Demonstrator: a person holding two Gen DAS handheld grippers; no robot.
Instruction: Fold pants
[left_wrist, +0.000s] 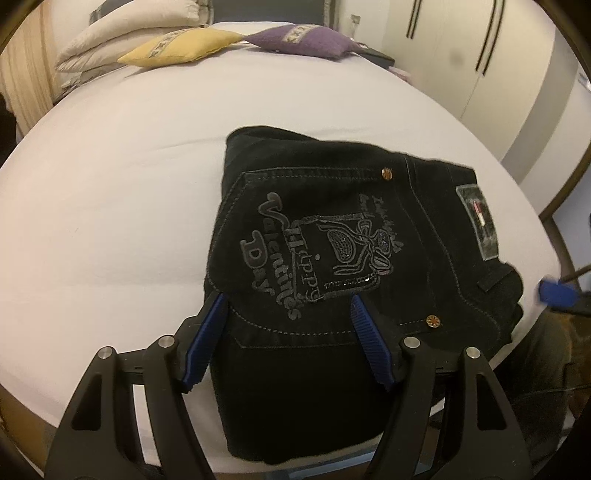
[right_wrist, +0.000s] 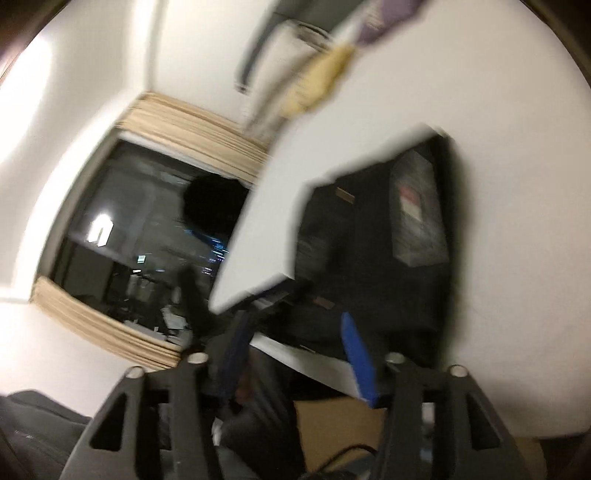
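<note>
While the folded black pants (left_wrist: 332, 266) rest on the white bed (left_wrist: 110, 184), cushions (left_wrist: 181, 46) beyond, both tongs gape wide, gripping nothing.

I note the left gripper (left_wrist: 286, 295): black skeletal linkage arms with triangular cut-outs; silver pivot pins; ribbed blue finger pads (left_wrist: 207, 339); the right gripper (right_wrist: 295, 317) matches, though blurred.

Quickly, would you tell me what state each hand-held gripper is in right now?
Left hand-held gripper: open, over the folded black denim pants, holding nothing.
Right hand-held gripper: open, empty.
</note>
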